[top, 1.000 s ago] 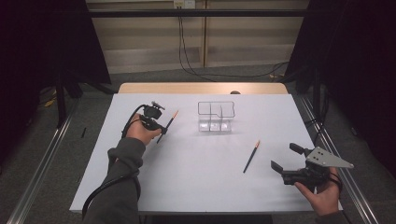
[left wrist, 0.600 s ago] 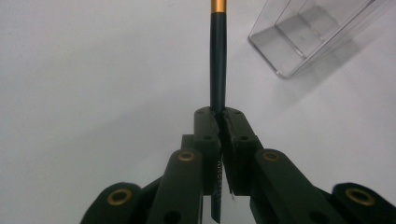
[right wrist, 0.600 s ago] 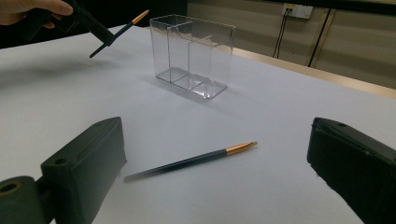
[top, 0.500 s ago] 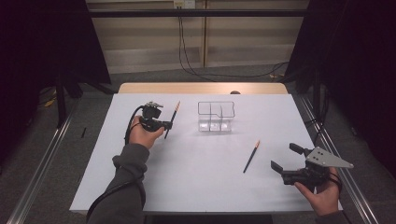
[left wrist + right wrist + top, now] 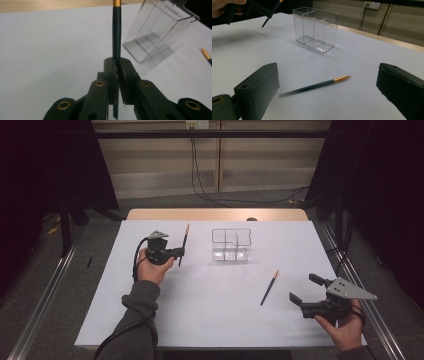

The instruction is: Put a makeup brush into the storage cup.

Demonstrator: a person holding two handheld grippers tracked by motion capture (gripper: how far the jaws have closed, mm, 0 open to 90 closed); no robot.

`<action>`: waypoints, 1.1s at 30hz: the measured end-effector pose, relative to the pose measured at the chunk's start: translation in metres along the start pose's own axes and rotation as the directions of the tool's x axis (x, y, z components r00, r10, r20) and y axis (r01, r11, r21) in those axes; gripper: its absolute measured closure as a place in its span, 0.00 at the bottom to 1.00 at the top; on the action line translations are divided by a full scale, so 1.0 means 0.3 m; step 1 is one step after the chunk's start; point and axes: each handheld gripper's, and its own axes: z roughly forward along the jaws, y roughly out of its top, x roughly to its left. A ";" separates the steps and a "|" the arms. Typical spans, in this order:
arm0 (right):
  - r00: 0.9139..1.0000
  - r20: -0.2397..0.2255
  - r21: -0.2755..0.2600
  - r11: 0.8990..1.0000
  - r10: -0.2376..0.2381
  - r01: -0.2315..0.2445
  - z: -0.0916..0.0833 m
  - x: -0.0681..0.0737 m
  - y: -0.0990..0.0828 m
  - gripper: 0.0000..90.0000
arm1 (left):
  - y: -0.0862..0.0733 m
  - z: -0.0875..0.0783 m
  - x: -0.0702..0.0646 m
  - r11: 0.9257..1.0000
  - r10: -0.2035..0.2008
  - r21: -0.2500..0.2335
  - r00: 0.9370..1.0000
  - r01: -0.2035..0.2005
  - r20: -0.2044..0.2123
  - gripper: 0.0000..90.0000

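High view: your left gripper (image 5: 179, 253) clamps the pencil (image 5: 183, 244) near-upright, apparently gold end up; your right gripper (image 5: 305, 288) stands open, unloaded.

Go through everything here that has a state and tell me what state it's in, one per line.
Left gripper: shut on the held pencil, lifted off the table.
Held pencil: clamped, roughly upright, gold end up.
Right gripper: open, nothing between its jaws.
Loose pencil: lying flat on the table, untouched.
Clear holder: upright, compartments empty.
Table: covered in white.
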 end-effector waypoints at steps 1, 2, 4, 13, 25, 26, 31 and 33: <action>1.000 -0.001 0.001 1.000 0.000 0.000 0.000 0.000 0.000 0.04 | -0.002 -0.005 -0.001 1.000 0.002 -0.011 1.000 -0.002 -0.002 0.94; 1.000 0.001 0.001 1.000 -0.001 0.001 0.000 0.001 0.001 0.04 | -0.004 -0.007 -0.003 1.000 -0.009 -0.028 1.000 0.009 0.004 0.95; 1.000 0.001 0.001 1.000 -0.005 0.005 0.001 0.000 0.001 0.04 | -0.008 -0.013 -0.006 0.998 -0.008 -0.054 1.000 0.009 0.015 0.94; 1.000 -0.002 0.006 1.000 0.002 -0.002 0.002 0.001 -0.001 0.04 | -0.033 -0.025 -0.026 0.990 -0.010 -0.140 0.999 0.014 0.032 0.94; 1.000 -0.003 0.008 1.000 -0.007 0.007 0.005 0.003 -0.001 0.04 | -0.055 -0.027 -0.062 0.984 -0.013 -0.177 0.996 0.029 0.092 0.94; 1.000 -0.002 0.007 1.000 -0.008 0.008 0.006 0.003 -0.001 0.04 | -0.055 -0.026 -0.067 0.983 -0.014 -0.180 0.995 0.031 0.096 0.95; 1.000 -0.004 0.010 1.000 -0.003 0.003 0.008 0.007 -0.001 0.04 | -0.055 -0.025 -0.094 0.980 0.007 -0.198 0.993 0.016 0.114 0.94; 1.000 -0.002 0.011 1.000 -0.002 0.002 0.008 0.008 -0.001 0.04 | -0.054 -0.024 -0.111 0.981 0.020 -0.193 0.992 0.005 0.126 0.94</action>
